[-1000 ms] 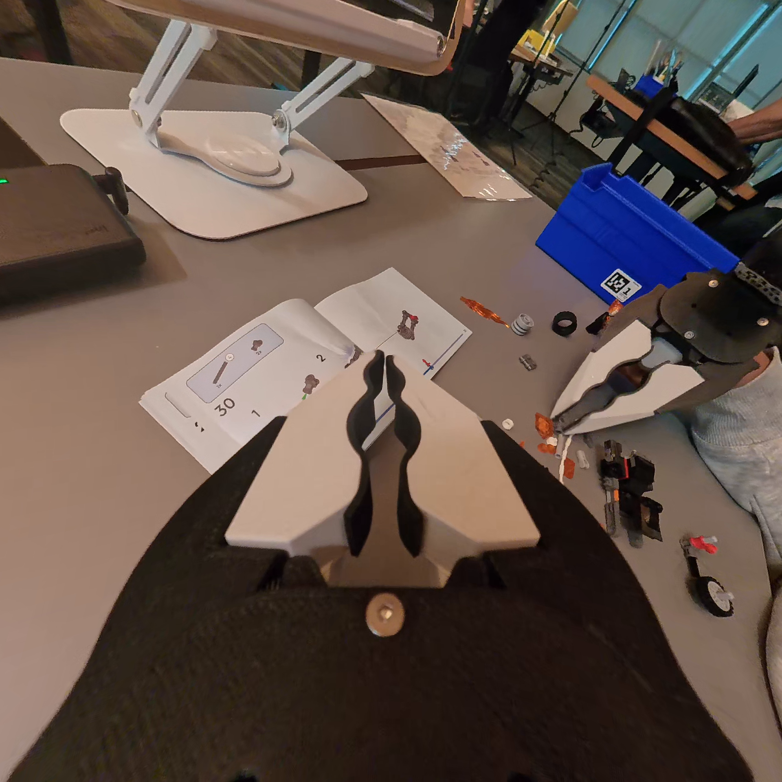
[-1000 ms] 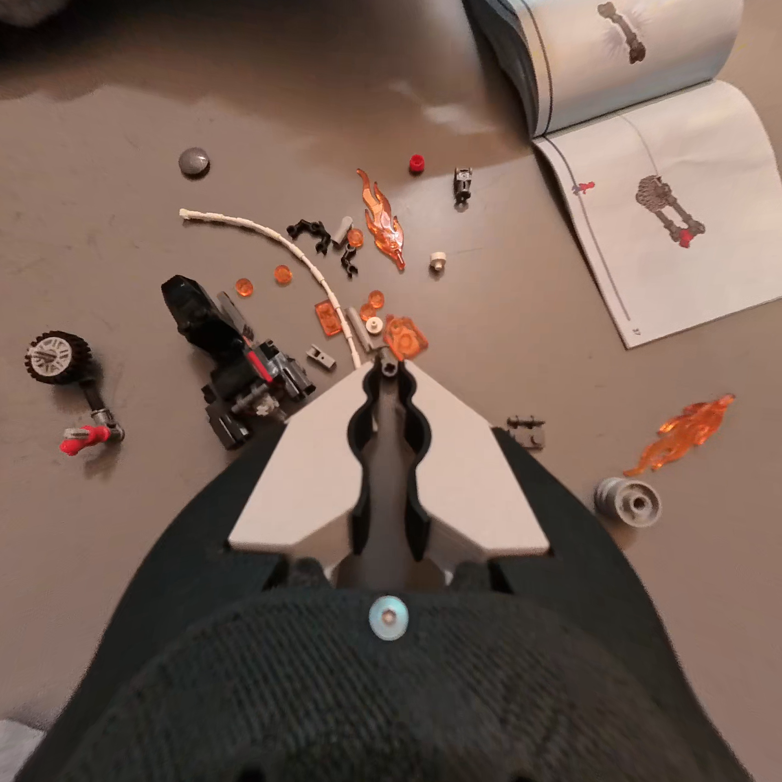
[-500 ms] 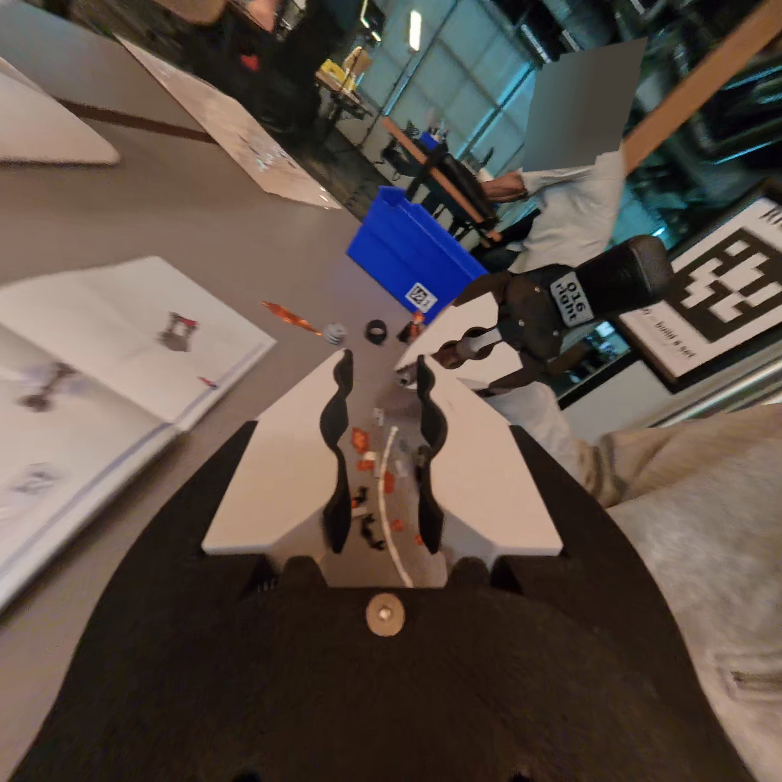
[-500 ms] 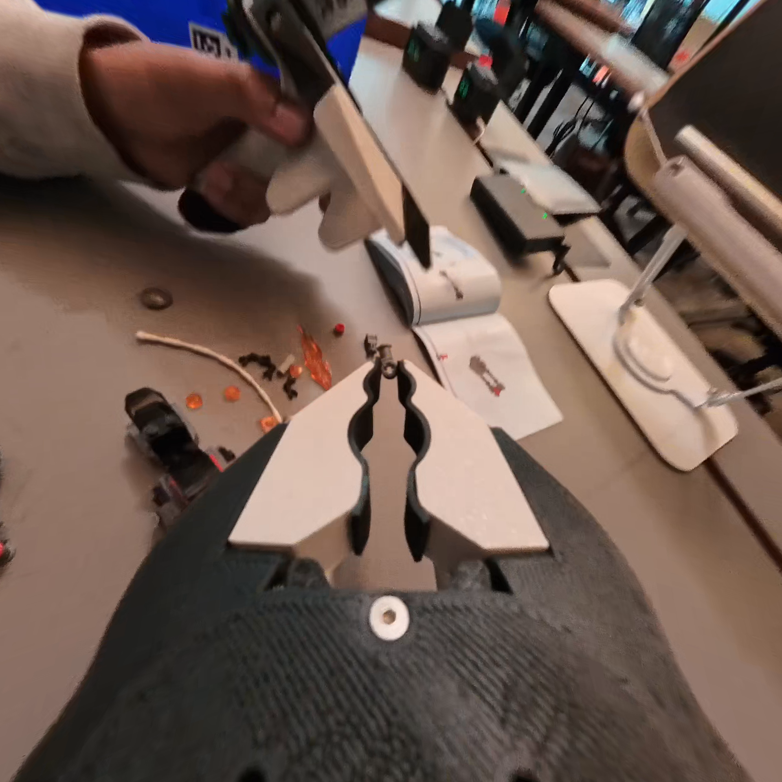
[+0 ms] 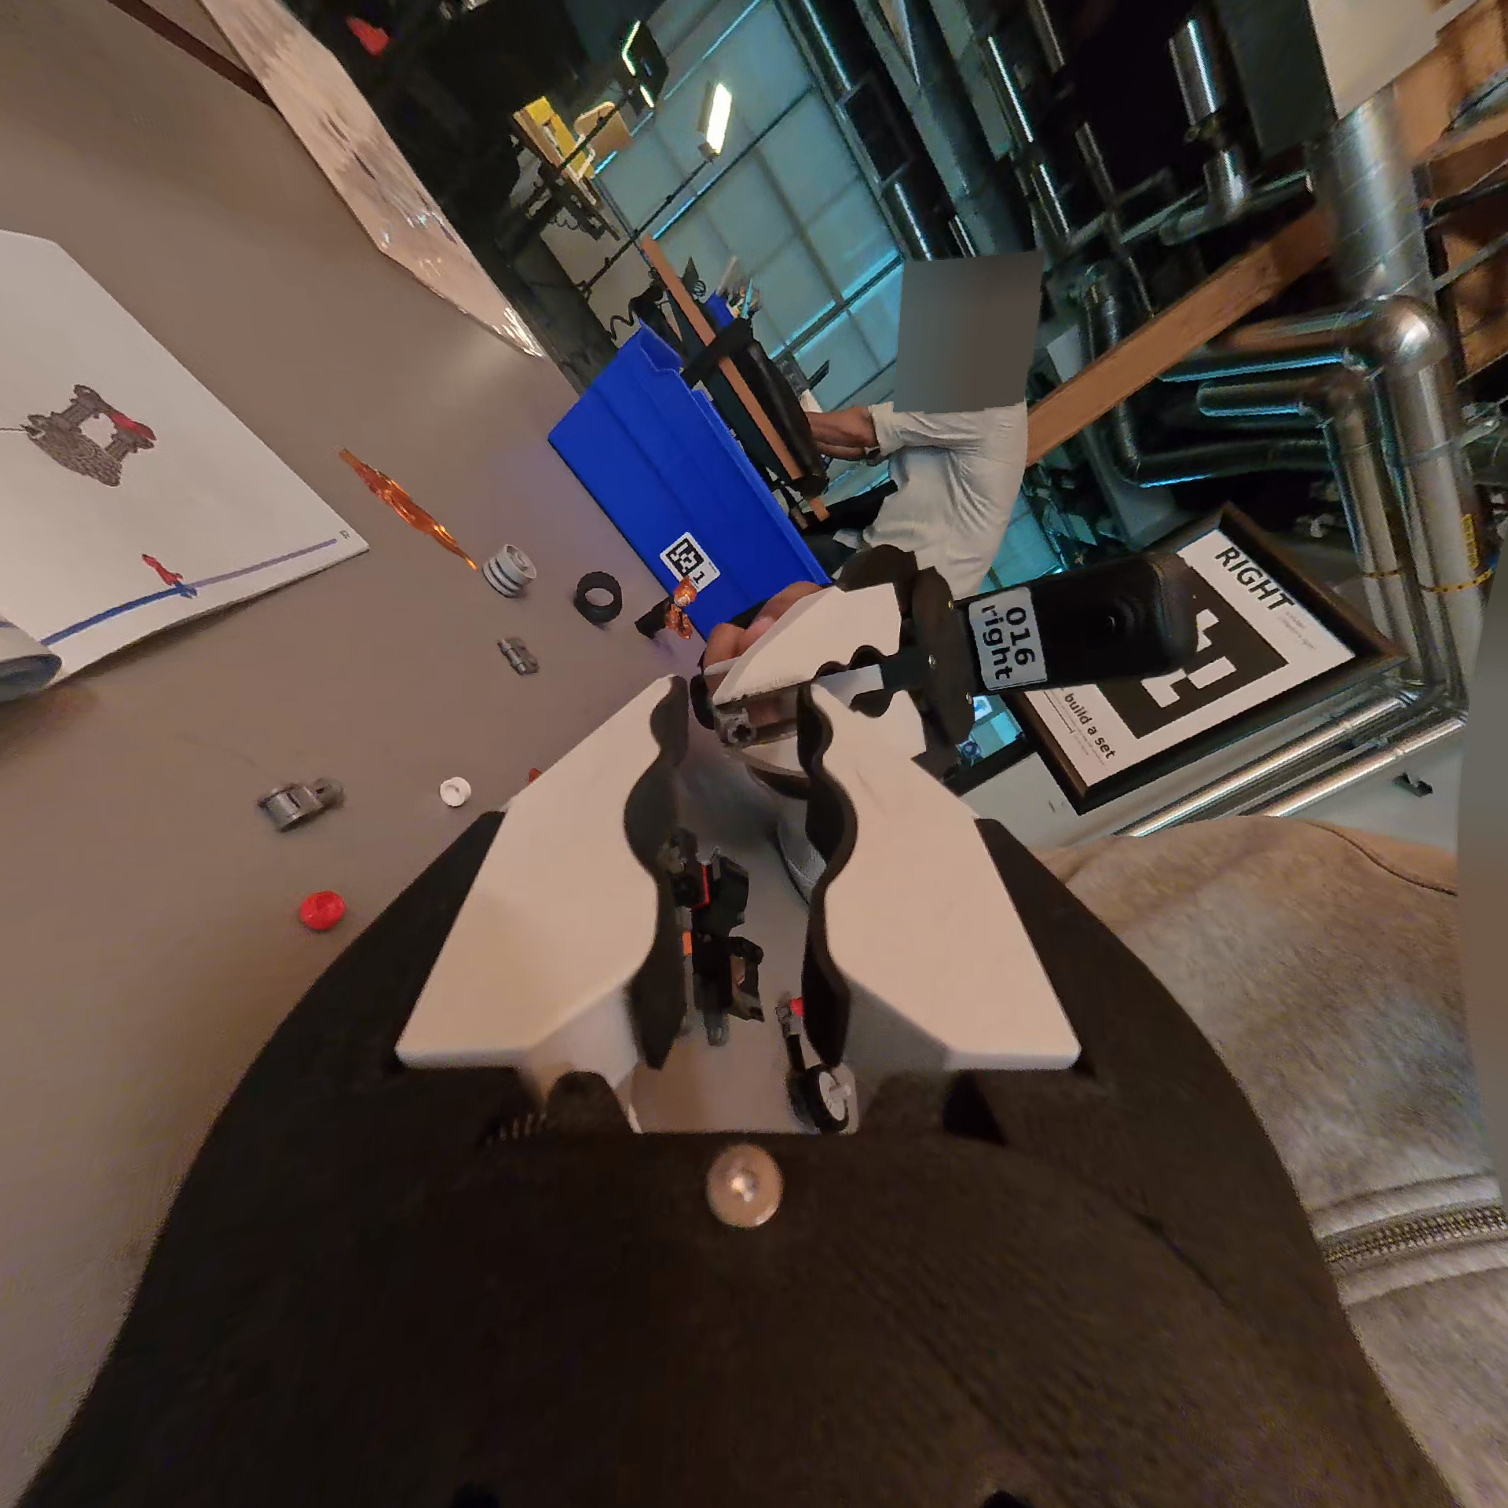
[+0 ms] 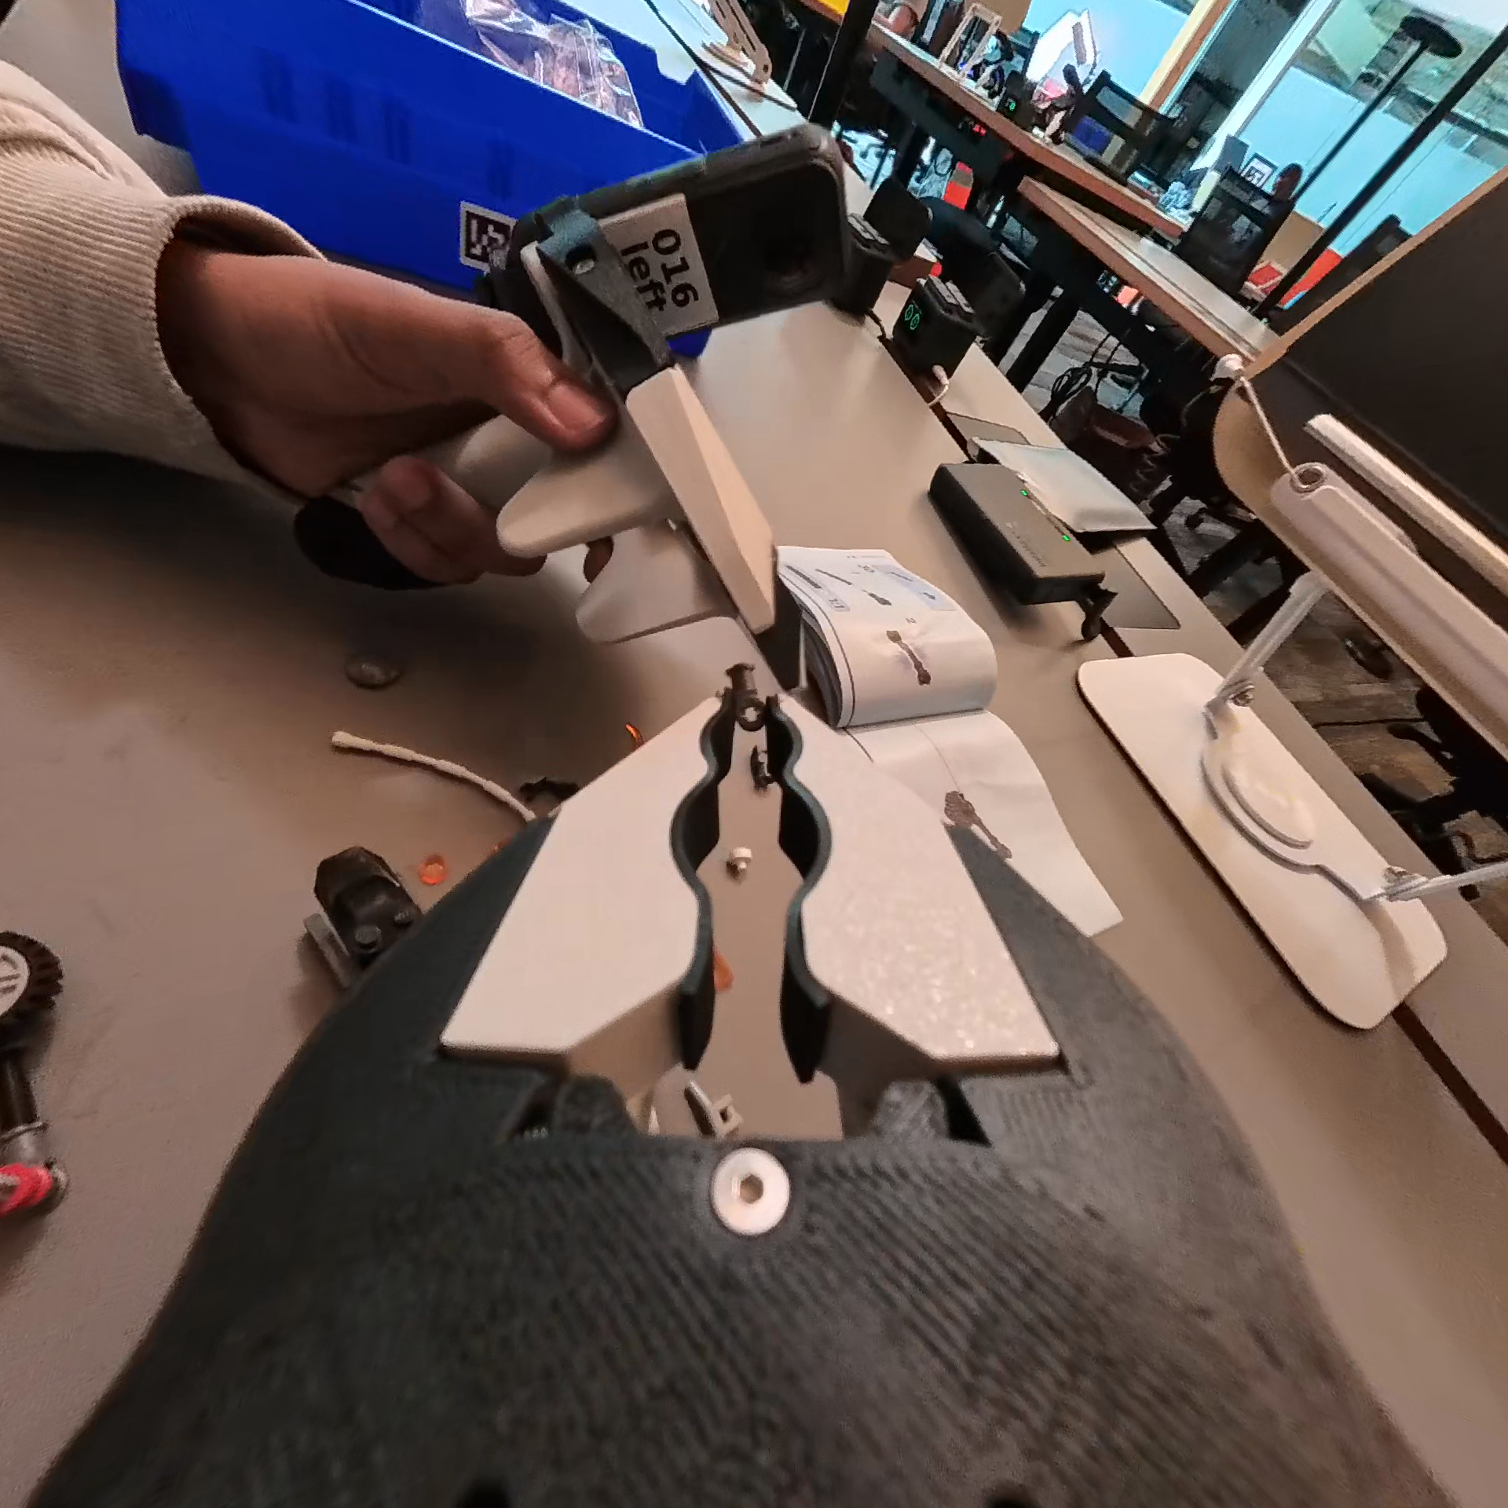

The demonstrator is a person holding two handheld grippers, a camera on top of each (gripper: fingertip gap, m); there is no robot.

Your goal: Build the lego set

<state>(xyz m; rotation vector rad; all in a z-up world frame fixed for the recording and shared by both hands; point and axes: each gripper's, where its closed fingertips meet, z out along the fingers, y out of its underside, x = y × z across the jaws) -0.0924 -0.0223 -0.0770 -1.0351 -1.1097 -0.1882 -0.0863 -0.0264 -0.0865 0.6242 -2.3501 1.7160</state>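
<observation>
My right gripper (image 6: pixel 747 711) is shut on a small dark grey lego piece (image 6: pixel 744 695) and holds it above the table. In the left wrist view that gripper (image 5: pixel 718 694) comes in from the right, and the grey piece (image 5: pixel 734 725) sits right between my left gripper's tips. My left gripper (image 5: pixel 742 706) is open and empty, with its jaws wide apart around the piece. It also shows in the right wrist view (image 6: pixel 759 604), held by a hand. A black lego model (image 5: pixel 714 930) lies on the table below, also seen in the right wrist view (image 6: pixel 359 889).
An open instruction booklet (image 5: pixel 122 490) lies at the left and a blue bin (image 5: pixel 677 481) stands behind. Loose parts lie about: an orange flame (image 5: pixel 408 506), a grey hub (image 5: pixel 507 569), a black tyre (image 5: pixel 598 598), a red stud (image 5: pixel 322 910), a wheel on an axle (image 5: pixel 820 1089) and a white string (image 6: pixel 432 767). A white stand (image 6: pixel 1257 832) is at the right.
My left gripper has opened and swung right toward the right gripper. My right gripper has lifted off the table with the grey piece and brought it between the left tips.
</observation>
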